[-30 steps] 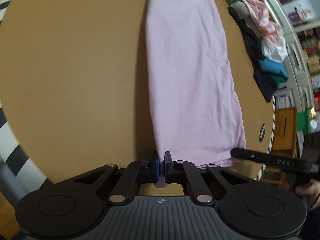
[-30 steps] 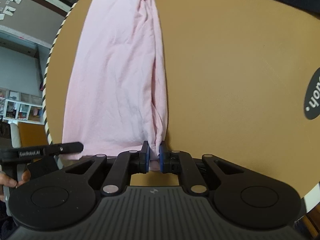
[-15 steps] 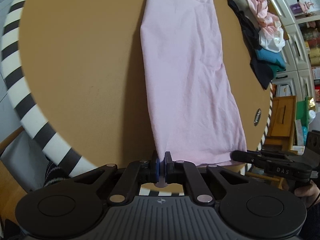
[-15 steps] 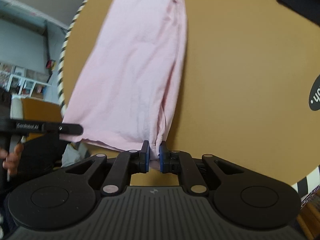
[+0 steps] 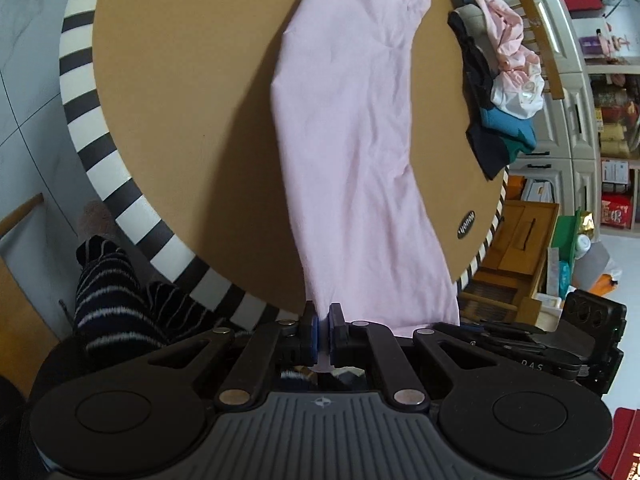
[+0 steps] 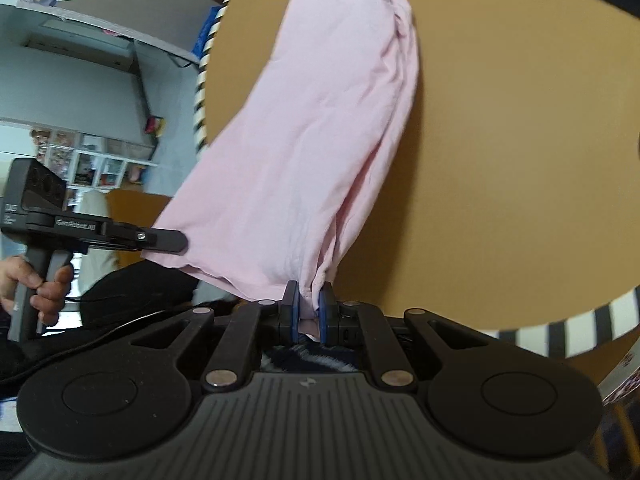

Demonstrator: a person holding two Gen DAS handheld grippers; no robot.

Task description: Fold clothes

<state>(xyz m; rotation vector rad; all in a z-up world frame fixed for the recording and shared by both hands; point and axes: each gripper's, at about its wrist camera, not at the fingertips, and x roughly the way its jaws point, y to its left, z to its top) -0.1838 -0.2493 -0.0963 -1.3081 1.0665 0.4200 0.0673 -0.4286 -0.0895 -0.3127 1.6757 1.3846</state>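
Left wrist view: left gripper (image 5: 323, 334), jaws closed on one near corner of the pink garment (image 5: 352, 152); garment folded lengthwise into a long strip, far end lying on the round tan tabletop (image 5: 180, 100), near end lifted off it and hanging past the striped black-and-white rim (image 5: 80, 92); pile of clothes (image 5: 496, 92) (pink, white, teal, dark) at the tabletop's far right edge, apart from the strip; oval dark logo sticker (image 5: 466, 224) near the right rim; right gripper (image 5: 472, 326) seen side-on at lower right, at the garment's other near corner; wooden box (image 5: 516, 240) and shelving beyond the tabletop; striped dark fabric (image 5: 108, 292) at lower left, below the rim.

Right wrist view: right gripper (image 6: 307, 314), jaws closed on a bunched near corner of the pink garment (image 6: 320, 140); hem sags betw. the two grippers; left gripper (image 6: 178, 240) side-on at left, tip touching the opposite corner, jaw state not readable from this angle; person's left hand (image 6: 38, 284) wrapped round its handle; tabletop (image 6: 520, 160) fills the right side, striped rim (image 6: 560, 330) at lower right.
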